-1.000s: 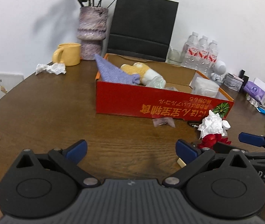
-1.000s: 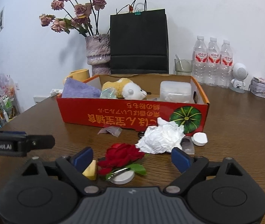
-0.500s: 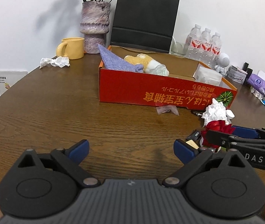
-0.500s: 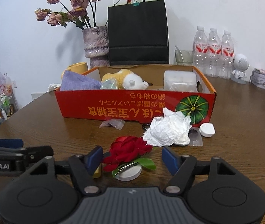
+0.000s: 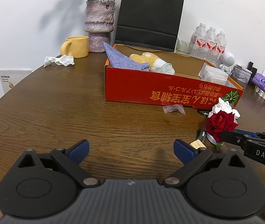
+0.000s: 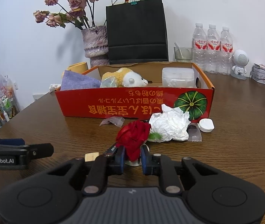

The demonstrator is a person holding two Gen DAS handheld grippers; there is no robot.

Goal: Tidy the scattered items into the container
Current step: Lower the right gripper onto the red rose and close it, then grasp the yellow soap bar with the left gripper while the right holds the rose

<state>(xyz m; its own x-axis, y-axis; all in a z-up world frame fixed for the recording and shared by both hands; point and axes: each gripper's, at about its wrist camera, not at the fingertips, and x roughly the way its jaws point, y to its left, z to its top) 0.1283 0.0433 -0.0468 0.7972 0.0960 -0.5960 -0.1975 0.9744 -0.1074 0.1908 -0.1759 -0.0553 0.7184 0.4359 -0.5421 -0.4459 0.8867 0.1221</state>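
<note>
A red cardboard box point(image 6: 136, 106) point(image 5: 169, 93) stands on the wooden table and holds a purple cloth point(image 6: 78, 81), a plush toy point(image 6: 125, 78) and a clear plastic tub point(image 6: 178, 76). My right gripper point(image 6: 132, 158) is shut on a red rose point(image 6: 133, 136) point(image 5: 220, 124), holding it upright just in front of the box. Beside the rose lie a crumpled white tissue point(image 6: 169, 125), a white cap point(image 6: 206, 125), a small clear wrapper point(image 6: 112, 121) and a tan eraser-like block point(image 6: 91, 156). My left gripper point(image 5: 130, 150) is open and empty above bare table to the left.
A yellow mug point(image 5: 75, 46), a vase of dried flowers point(image 5: 99, 26), a black paper bag point(image 5: 149, 16), three water bottles point(image 5: 210, 43) and a small white robot figure point(image 5: 227, 59) stand behind the box. Another crumpled tissue point(image 5: 59, 60) lies at far left.
My right gripper has closed on the red rose and raised it upright off the table. The left gripper stays open and has barely moved.
</note>
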